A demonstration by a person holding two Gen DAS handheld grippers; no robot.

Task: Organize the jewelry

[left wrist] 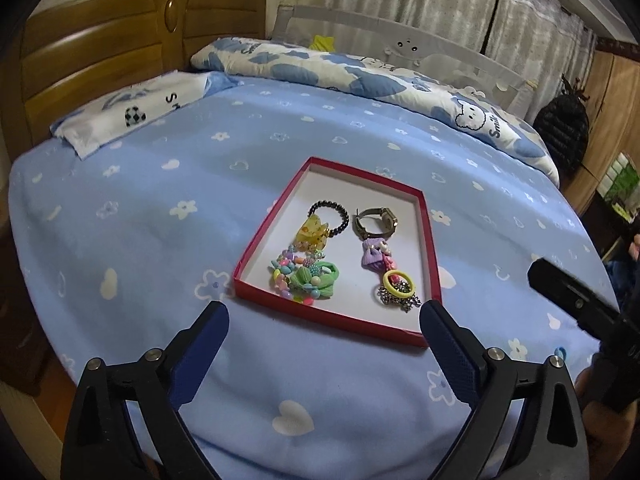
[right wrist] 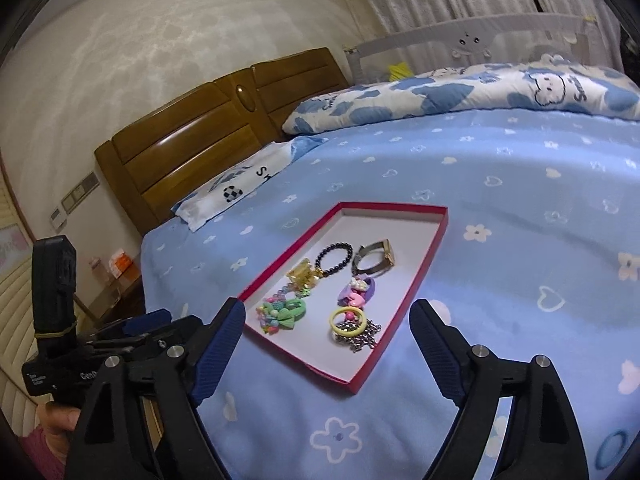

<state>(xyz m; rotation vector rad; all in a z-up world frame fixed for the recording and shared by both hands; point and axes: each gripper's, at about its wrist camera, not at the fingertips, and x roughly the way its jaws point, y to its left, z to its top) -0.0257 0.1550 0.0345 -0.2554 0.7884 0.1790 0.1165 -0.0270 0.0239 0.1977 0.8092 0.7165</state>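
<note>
Left gripper (left wrist: 324,320): mine, black arms with ribbed blue pads, spread wide, nothing between them, above the sheet just short of the tray.
Right gripper (right wrist: 328,324): same build, jaws wide apart and empty, near the tray's front corner.
Hand (right wrist: 60,420): mine, wrapped on the left tool's black handle, seen low in the right view.
Sheet (left wrist: 160,240): soft pale-blue cloth printed with white flowers and hearts, smooth over the bed.
Blue ring (right wrist: 612,450): thin elastic loop lying on the sheet, outside the tray, at the right view's lower edge.
Tray (left wrist: 256,240): shallow card box, red walls, flat white floor, resting on the sheet; all the pieces below lie inside it.
Chain (left wrist: 400,302): silvery metal links in a heap, nearest corner.
Yellow ring (left wrist: 398,282): smooth loop lying on the chain.
Green tie (left wrist: 316,280): fabric flower with pastel beads around it.
Purple clip (left wrist: 374,258): bow-shaped.
Yellow clip (left wrist: 310,234): translucent, glossy.
Bracelet (left wrist: 338,214): round dark beads, touching the yellow clip.
Watch (left wrist: 376,222): metal band curled on its side, far end.
Pillow (left wrist: 120,116): white, flat.
Quilt (left wrist: 360,76): blue-and-white, folded.
Headboard (left wrist: 100,48): glossy brown wood.
</note>
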